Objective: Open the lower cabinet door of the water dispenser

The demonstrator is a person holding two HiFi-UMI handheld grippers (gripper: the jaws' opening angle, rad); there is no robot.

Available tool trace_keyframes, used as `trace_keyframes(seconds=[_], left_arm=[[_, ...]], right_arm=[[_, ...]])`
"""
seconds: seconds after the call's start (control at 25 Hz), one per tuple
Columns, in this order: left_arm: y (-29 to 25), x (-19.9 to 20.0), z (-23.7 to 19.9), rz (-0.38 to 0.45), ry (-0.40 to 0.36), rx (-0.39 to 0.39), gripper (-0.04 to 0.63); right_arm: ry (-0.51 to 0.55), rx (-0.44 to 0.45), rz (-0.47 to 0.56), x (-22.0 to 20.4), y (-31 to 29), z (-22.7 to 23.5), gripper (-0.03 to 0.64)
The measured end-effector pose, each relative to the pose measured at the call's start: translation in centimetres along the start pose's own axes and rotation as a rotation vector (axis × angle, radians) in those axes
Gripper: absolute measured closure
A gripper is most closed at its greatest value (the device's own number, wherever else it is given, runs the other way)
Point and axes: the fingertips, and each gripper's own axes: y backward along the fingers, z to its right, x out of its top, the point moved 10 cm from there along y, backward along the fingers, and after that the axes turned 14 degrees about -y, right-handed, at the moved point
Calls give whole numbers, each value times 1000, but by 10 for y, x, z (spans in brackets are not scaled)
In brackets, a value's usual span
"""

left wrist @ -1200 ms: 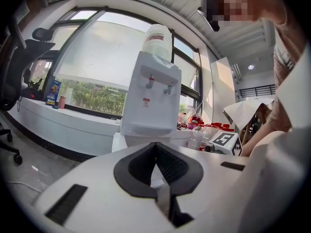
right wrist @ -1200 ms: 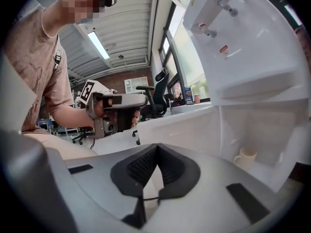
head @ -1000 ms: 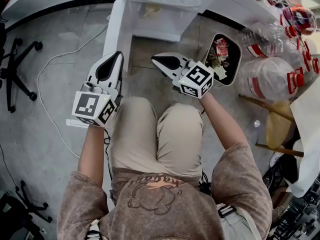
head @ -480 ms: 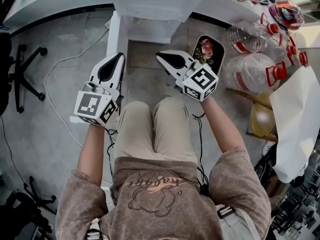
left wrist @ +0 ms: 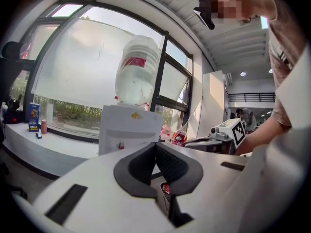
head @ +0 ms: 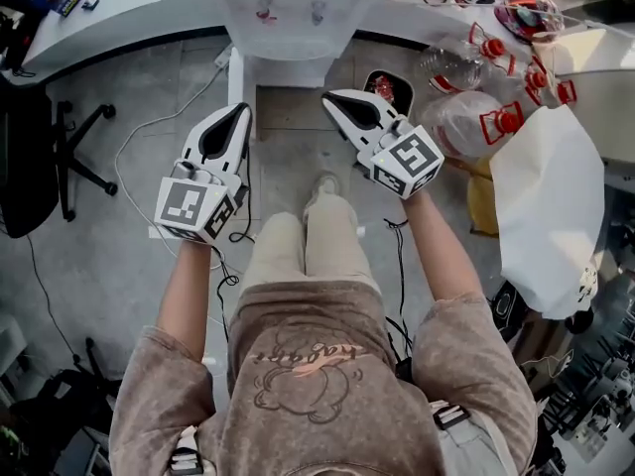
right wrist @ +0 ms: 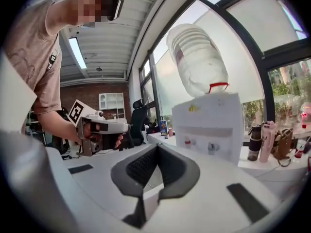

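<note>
Left tool [head: 240,112] and right tool [head: 330,98] lifted clear, both pressed together, empty; lower cabinet door [head: 236,77] open, task likely done

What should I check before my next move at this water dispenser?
1. Left gripper empty, jaws together: ok.
2. Right gripper empty, jaws together: ok.
3. Lower cabinet door swung out from the water dispenser: ok, it looks open.
4. Water bottle seated on top of the dispenser: ok.
5. Shoe apart from the door: ok.
6. What lies behind the door: cannot tell.
</note>
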Motion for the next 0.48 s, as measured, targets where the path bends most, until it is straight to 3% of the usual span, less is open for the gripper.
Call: trace_keyframes(seconds=[0.24,0.48], left_arm=[[35,97,8,-4,-51,-40,578],[79,167,25,-13,-66,-83,578]], right_arm=[[-8,-38,44,81,37,-61,609],[-28,-79,75,131,73,-126,609]])
